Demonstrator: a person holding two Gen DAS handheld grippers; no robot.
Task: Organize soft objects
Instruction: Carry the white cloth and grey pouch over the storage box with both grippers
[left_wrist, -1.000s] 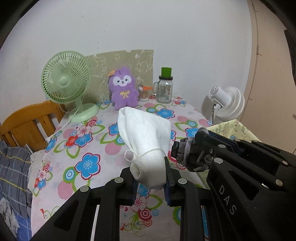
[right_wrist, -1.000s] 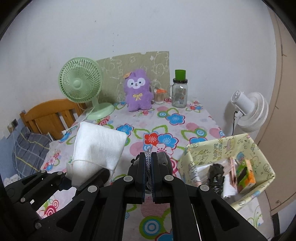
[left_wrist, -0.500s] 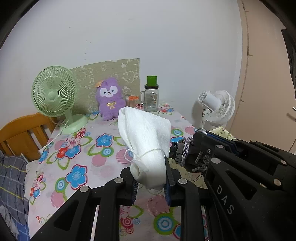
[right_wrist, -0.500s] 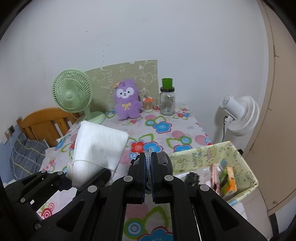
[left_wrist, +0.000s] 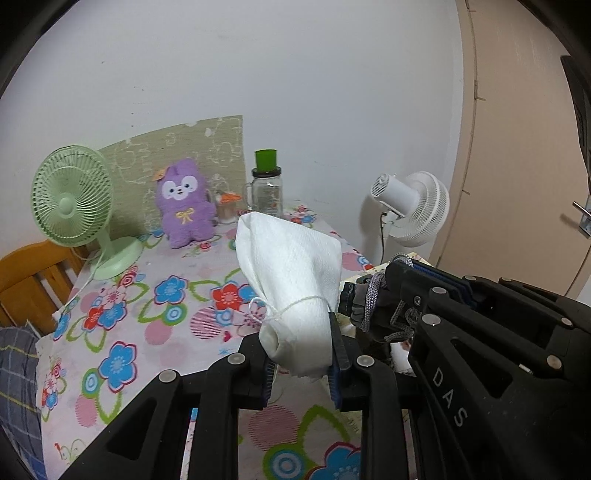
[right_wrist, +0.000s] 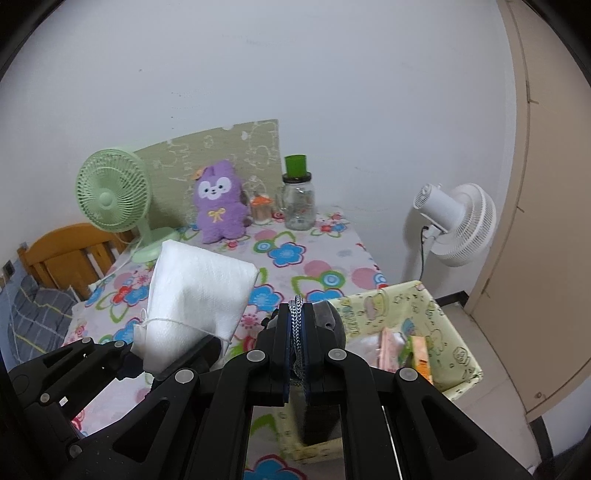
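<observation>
— Left tool (left_wrist: 301, 349): released or grasping?

— Grasping. Clamps the white pouch (left_wrist: 291, 273) at its narrow neck, just under the tying string. Seems a sensible place, being the only firm and thin part, with the full soft body standing up above the fingers.

— And where exactly, this pouch?

— Up in the air, touching nothing but the tool. Hangs over the near right part of the worktop (left_wrist: 147, 295), close to the yellow bin (right_wrist: 443, 314).

— Right tool (right_wrist: 296, 314)?

— Clenched fully, pinching a grey cord (right_wrist: 297, 347). Carries by it a dark pouch (right_wrist: 328, 319), bulging behind the fingertips and, as it seems, hanging down under them. Probably taken by the cord because of the soft body giving no good hold.

— Why both so near together?

— Looks like one common carry toward the yellow bin. Stands beside the right edge of the worktop, open on top, with some packets already inside. Right tool over its near left corner, left tool not yet above it.

— Purple plush (left_wrist: 183, 214) too?

— Not yet handled. Sits upright at the back of the worktop, near the wall. Maybe a later candidate, being soft also.
</observation>
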